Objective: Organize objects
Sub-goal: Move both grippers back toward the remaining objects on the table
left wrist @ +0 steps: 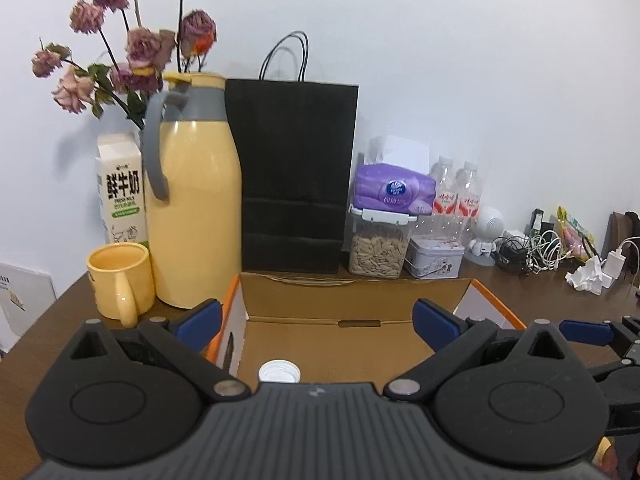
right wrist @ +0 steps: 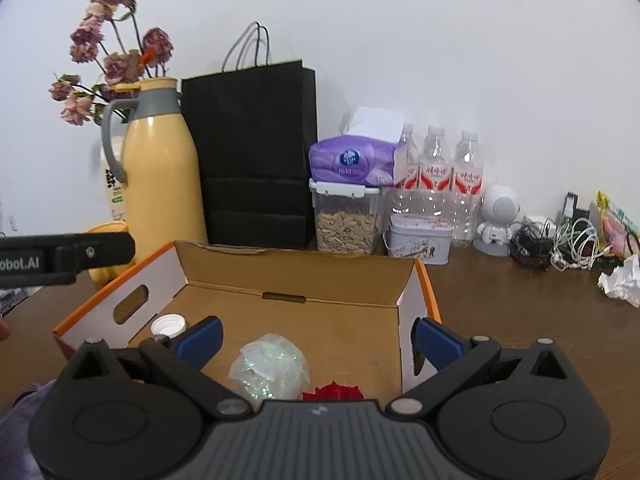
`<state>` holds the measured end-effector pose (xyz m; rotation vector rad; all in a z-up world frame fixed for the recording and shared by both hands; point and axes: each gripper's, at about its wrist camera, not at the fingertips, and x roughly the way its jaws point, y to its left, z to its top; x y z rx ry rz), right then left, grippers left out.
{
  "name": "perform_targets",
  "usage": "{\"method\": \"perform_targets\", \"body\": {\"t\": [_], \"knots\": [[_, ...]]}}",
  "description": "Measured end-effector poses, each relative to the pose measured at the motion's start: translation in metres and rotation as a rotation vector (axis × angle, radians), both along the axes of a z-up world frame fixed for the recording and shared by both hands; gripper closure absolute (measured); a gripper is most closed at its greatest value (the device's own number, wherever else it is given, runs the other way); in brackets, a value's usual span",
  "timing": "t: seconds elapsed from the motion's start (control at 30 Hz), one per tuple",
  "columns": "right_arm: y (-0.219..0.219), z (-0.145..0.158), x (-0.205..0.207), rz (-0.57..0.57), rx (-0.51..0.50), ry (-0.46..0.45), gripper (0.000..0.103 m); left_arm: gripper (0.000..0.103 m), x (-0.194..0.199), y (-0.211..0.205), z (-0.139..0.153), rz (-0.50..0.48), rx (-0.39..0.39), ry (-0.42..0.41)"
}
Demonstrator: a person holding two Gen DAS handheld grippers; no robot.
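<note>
An open cardboard box [left wrist: 352, 300] [right wrist: 304, 268] with orange-edged white sides sits on the brown table. Inside it lie a white bottle cap [left wrist: 279, 372] [right wrist: 168, 324], a crumpled clear plastic bag [right wrist: 270, 370] and a red flower-like piece [right wrist: 334, 392]. My left gripper [left wrist: 320, 320] hovers over the box's near part, open, nothing between its blue pads. My right gripper [right wrist: 318, 338] hangs above the box over the bag, open and empty. The left gripper's black body [right wrist: 68, 258] shows at the left of the right wrist view.
Behind the box stand a yellow thermos jug [left wrist: 196, 208], yellow mug [left wrist: 120, 276], milk carton [left wrist: 120, 188], dried flowers [left wrist: 132, 48], black paper bag [left wrist: 296, 176], seed jar [left wrist: 378, 248] with purple tissue pack [left wrist: 394, 192], tin [left wrist: 434, 258], water bottles [right wrist: 436, 172]. Cables [right wrist: 560, 244] and crumpled paper [right wrist: 622, 280] lie right.
</note>
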<state>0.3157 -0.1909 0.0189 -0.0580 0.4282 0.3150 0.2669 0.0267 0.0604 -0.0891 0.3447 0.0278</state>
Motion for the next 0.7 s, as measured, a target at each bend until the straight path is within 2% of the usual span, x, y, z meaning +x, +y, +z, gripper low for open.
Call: {"method": "perform_targets", "body": {"t": [0.33,0.7], "knots": [[-0.013,0.012,-0.053,0.038,-0.024,-0.048,0.0,0.0,-0.062,0.006,0.011,0.002,0.012,-0.017],[-0.036,0.002,-0.117,0.065,-0.01,-0.012,0.0,0.0,-0.12,0.014,0.004,0.033,-0.014,0.022]]}}
